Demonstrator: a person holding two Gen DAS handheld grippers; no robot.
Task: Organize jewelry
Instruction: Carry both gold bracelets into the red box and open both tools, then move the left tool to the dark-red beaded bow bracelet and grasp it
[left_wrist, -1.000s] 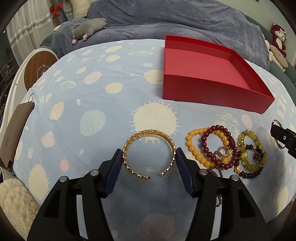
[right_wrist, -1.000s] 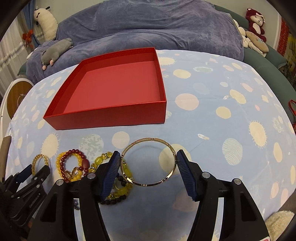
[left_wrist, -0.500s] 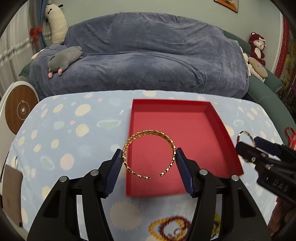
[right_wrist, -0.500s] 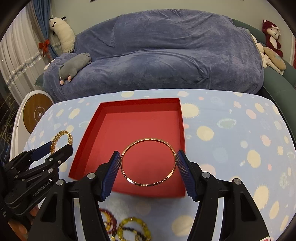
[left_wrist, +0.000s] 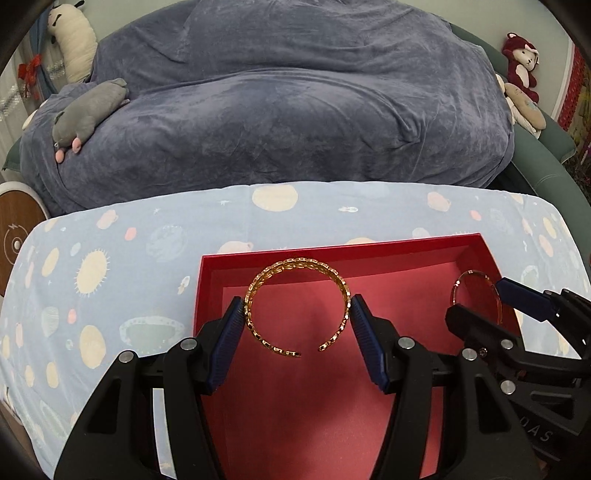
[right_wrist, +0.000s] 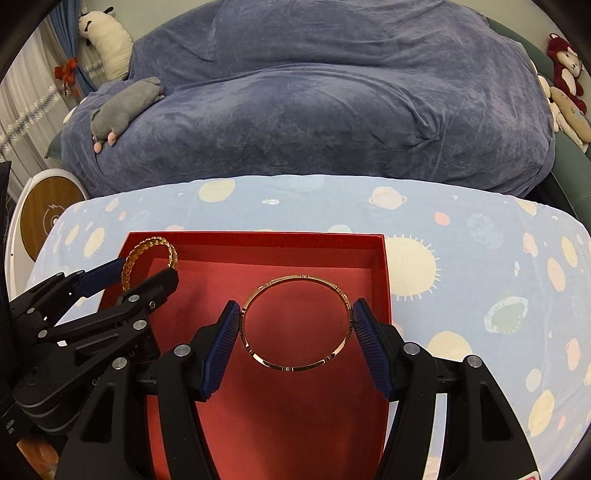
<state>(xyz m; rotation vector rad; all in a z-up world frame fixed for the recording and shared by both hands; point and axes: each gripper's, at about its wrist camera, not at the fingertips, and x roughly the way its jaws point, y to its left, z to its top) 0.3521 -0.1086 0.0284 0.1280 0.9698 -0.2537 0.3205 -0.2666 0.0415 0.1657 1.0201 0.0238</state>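
Both now over red box (left_wrist: 476, 254) vs 1s ago, L gripper (left_wrist: 297, 321) clamping cuff (left_wrist: 258, 288), R gripper (right_wrist: 295, 325) clamping bangle (right_wrist: 341, 295); height unclear, prob ready to drop.

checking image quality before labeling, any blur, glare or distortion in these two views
Left wrist view: sharp, soft even light, the open gold cuff crisp; fisheye bows the red box rim and darkens corners. Right wrist view: equally sharp, slight sheen on the thin gold bangle, same edge bending.
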